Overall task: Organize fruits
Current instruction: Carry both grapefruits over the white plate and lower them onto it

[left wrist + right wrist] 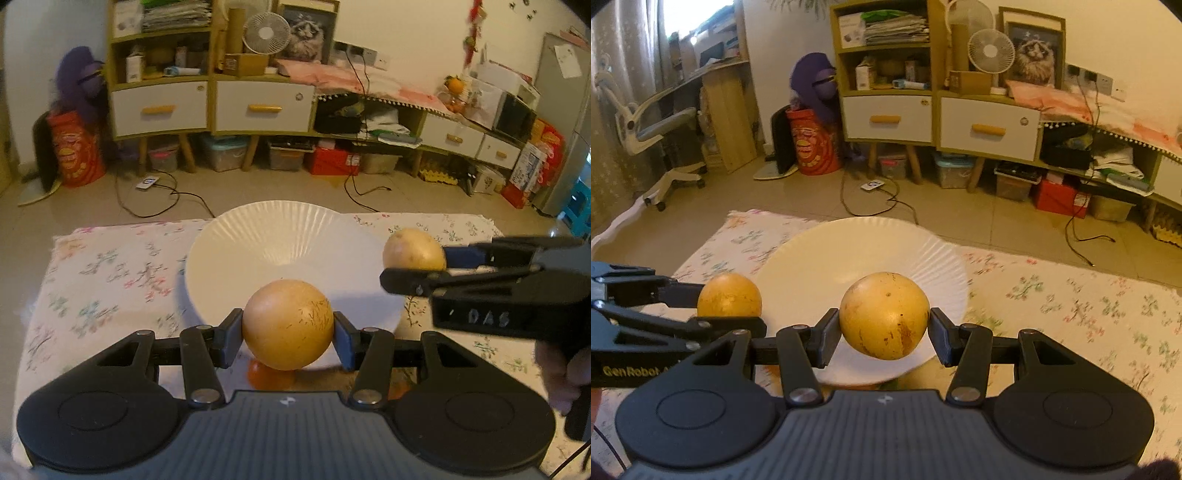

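Each claw is clamped on a round yellow fruit at its widest girth: the left gripper (288, 326) holds one fruit (287, 324), the right gripper (883, 334) another (884, 315). Both look firm, smooth, fairly light, apt to slip if squeezed off-centre. Beyond them at twelve o'clock the white plate (236, 243) waits on the floral cloth (92, 266).

Two yellow-brown fruits (288, 325) (884, 315), a white ribbed plate (258, 236), a white cloth (103, 273) with pastel flowers.

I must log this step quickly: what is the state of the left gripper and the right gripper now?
Left gripper: closed on a round yellow fruit.
Right gripper: closed on another yellow fruit.
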`<state>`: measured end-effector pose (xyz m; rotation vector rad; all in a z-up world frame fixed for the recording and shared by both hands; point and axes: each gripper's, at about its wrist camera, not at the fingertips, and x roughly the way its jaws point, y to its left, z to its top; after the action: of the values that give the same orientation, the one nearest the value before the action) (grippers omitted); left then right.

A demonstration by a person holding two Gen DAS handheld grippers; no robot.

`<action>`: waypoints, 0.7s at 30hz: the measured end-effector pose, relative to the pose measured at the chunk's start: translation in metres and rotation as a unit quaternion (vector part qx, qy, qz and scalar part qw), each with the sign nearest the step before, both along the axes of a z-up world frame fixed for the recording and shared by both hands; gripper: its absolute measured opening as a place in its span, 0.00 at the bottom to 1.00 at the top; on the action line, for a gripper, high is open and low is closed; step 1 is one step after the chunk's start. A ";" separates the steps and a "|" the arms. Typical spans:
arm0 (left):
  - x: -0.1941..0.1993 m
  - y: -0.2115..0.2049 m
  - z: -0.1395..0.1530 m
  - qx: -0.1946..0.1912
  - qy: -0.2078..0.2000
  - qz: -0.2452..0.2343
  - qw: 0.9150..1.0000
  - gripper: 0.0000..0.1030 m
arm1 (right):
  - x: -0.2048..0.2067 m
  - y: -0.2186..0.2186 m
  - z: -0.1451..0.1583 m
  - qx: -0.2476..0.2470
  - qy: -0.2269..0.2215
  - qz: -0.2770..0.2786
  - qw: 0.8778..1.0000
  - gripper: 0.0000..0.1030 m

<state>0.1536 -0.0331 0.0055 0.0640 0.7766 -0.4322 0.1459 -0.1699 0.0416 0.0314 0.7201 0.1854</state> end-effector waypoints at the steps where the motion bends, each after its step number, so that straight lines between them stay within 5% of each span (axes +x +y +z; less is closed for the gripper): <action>1: 0.006 -0.003 -0.005 0.003 0.000 -0.004 1.000 0.33 | 0.004 -0.002 -0.002 0.000 0.001 0.000 1.000 0.46; 21: 0.067 -0.028 -0.037 0.033 -0.023 -0.028 0.999 0.34 | 0.030 -0.005 -0.038 -0.051 0.000 0.087 0.995 0.46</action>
<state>0.2211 -0.0611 -0.0314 0.1570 0.7449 -0.4577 0.1760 -0.1749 0.0040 -0.1300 0.7310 0.3155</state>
